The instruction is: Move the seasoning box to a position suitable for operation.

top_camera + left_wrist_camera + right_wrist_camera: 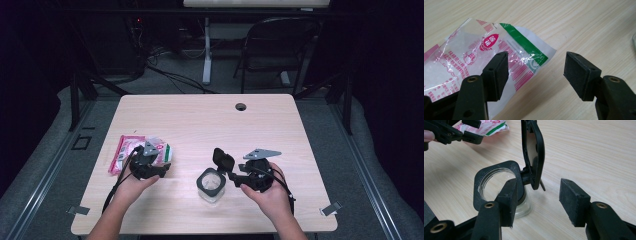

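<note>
Jaws on both grippers stand wide apart, and we see nothing clamped in either. In the high view, our left gripper (156,169) sits at lower left of centre on the worktop (210,120), over the near end of a clear plastic packet (131,150) printed in pink and green. In the left gripper view that packet (474,57) lies flat at the left of the frame; the left pad rests above its printed edge, the right pad over bare wood.

Our right gripper (232,176) is at lower right of centre in the high view, just beside a small clear jar (210,184) with a black collar and a hinged black lid (223,159) standing upright. In the right gripper view the jar (499,185) sits at centre left, its lid (533,152) rising toward the top edge; the hinge lies between the pads, and whether the left pad touches the collar we cannot tell.
</note>
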The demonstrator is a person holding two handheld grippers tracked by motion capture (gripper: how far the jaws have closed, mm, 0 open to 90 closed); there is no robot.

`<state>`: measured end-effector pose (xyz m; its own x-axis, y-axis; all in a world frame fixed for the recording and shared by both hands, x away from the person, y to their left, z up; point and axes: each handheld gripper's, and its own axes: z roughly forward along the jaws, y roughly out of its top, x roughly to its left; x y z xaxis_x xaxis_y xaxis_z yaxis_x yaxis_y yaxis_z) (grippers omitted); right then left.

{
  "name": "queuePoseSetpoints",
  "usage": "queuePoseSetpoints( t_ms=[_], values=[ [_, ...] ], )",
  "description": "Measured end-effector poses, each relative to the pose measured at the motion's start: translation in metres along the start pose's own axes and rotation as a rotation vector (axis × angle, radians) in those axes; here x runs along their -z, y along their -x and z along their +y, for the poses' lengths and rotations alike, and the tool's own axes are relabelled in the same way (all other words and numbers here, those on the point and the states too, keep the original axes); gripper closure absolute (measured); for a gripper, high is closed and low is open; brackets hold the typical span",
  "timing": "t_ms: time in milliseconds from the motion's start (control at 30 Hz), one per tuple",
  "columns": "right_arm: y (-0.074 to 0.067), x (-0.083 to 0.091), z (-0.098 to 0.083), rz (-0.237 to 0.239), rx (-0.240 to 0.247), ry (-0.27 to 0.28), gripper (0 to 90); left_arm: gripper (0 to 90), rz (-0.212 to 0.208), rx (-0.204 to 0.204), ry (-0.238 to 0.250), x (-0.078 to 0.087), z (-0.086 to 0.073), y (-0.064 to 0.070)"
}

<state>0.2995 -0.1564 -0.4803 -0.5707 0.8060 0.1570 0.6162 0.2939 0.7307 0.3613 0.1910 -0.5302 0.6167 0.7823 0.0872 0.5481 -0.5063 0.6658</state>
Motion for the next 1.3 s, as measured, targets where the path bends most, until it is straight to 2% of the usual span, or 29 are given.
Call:
queuePoseSetpoints(
  t_ms=[67, 133, 233, 333, 433, 567, 800, 967, 1200, 1300],
  values=[
    [0.0, 0.0, 0.0, -0.003, 0.003, -0.004, 49.0, 36.6, 0.005, 0.005, 0.01, -0.004, -0.002, 0.001],
    [-0.001, -0.001, 0.0, -0.004, -0.003, -0.007, 48.9, 36.6, 0.023, -0.008, 0.001, -0.008, -0.005, 0.0],
    [-0.001, -0.002, -0.001, -0.005, 0.0, -0.008, 48.8, 36.7, 0.073, -0.033, -0.009, -0.015, -0.01, 0.0],
    [-0.001, -0.003, -0.001, -0.003, 0.005, -0.007, 48.8, 36.6, 0.089, -0.043, -0.011, -0.017, -0.011, -0.001],
    [-0.001, -0.002, -0.001, -0.005, 0.003, -0.011, 48.8, 36.7, 0.138, -0.069, -0.015, -0.02, -0.015, -0.002],
    [-0.001, -0.002, -0.001, -0.008, 0.006, -0.001, 48.8, 37.0, 0.182, -0.073, -0.027, -0.023, -0.02, -0.009],
    [-0.001, -0.003, -0.001, -0.007, 0.009, -0.006, 48.6, 38.5, 0.219, -0.046, -0.043, -0.025, -0.028, -0.022],
    [0.0, -0.003, -0.001, -0.009, 0.008, -0.016, 48.4, 39.0, 0.222, -0.011, -0.036, -0.025, -0.034, -0.033],
    [-0.001, -0.004, -0.002, -0.009, 0.006, -0.013, 48.5, 39.5, 0.24, -0.003, -0.042, -0.026, -0.037, -0.039],
    [-0.001, -0.005, -0.002, -0.011, 0.005, -0.011, 48.5, 44.0, 0.242, -0.002, -0.035, -0.026, -0.038, -0.041]
  ],
)
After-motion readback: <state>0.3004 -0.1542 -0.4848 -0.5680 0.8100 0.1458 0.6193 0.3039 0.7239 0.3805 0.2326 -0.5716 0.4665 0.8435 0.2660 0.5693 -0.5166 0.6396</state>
